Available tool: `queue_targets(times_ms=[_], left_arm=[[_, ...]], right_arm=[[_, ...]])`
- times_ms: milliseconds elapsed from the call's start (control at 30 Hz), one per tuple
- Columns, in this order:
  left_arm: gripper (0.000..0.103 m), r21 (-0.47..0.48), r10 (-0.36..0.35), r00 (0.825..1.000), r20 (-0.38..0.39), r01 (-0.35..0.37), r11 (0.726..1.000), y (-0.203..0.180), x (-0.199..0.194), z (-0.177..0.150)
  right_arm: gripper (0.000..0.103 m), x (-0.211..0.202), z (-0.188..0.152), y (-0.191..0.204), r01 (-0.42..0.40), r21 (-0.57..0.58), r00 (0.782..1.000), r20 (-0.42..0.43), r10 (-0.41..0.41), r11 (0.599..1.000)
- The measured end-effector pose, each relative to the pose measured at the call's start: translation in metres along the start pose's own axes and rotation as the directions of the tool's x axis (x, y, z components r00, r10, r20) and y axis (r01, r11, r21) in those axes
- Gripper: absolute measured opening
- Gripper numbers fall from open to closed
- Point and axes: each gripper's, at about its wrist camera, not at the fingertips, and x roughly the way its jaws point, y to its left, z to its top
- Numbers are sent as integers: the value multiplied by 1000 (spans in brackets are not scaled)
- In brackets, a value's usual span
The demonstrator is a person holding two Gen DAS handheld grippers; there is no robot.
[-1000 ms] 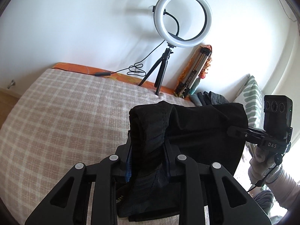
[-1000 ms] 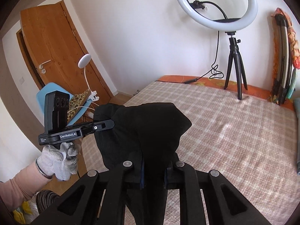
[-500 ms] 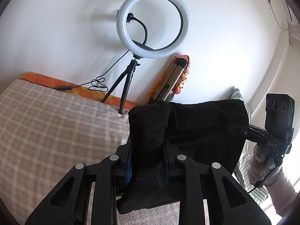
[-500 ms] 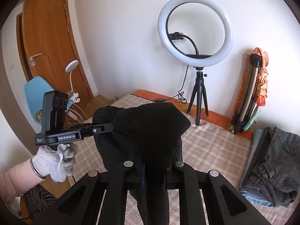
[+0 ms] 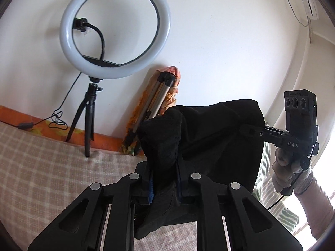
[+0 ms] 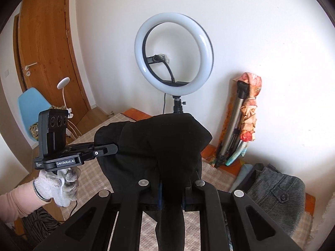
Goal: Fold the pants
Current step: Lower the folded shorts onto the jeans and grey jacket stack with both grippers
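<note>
The black pants [image 5: 211, 138] hang in the air above the checked bed, stretched between both grippers. My left gripper [image 5: 164, 179] is shut on one bunched end of the pants. My right gripper [image 6: 171, 188] is shut on the other end of the pants [image 6: 163, 142]. In the left wrist view the right gripper [image 5: 249, 130] pinches the cloth at the right. In the right wrist view the left gripper [image 6: 114, 148] pinches it at the left. The fingertips are buried in the cloth.
A ring light [image 5: 114, 35] on a tripod stands at the bed's far edge by the wall. A folded tripod with an orange cloth [image 6: 242, 115] leans on the wall. A pile of grey clothes [image 6: 276, 198] lies on the bed's right side. A wooden door [image 6: 48, 58] and blue chair [image 6: 31, 108] stand at the left.
Both grippers have lifted the pants higher and swung to the right. The bed has dropped low in both views and the clothes pile has come into the right view.
</note>
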Motion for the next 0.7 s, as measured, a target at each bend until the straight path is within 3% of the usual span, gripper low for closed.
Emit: queue_targets(times_ms=[333,567,633,700], left_arm=[[13,21,-103,984,-148,107,994,-70,143,5],[12,43,-97,962,-254,111,993,-99,223,4],[12,43,-66,962,-266,81,996,-96,245,9],[12,38,-38,959,-280,50,998,-91,257,12]], right_arm=[[10,-22,-33,-157,142,115,990,-42,-138,983],[10,-12,-77,-253,212,209,976,-101,-195,955],[14,0,-89,-270,236,230,969,-124,-212,944],[35,15,-99,-284,299,256,951,-166,-262,919]])
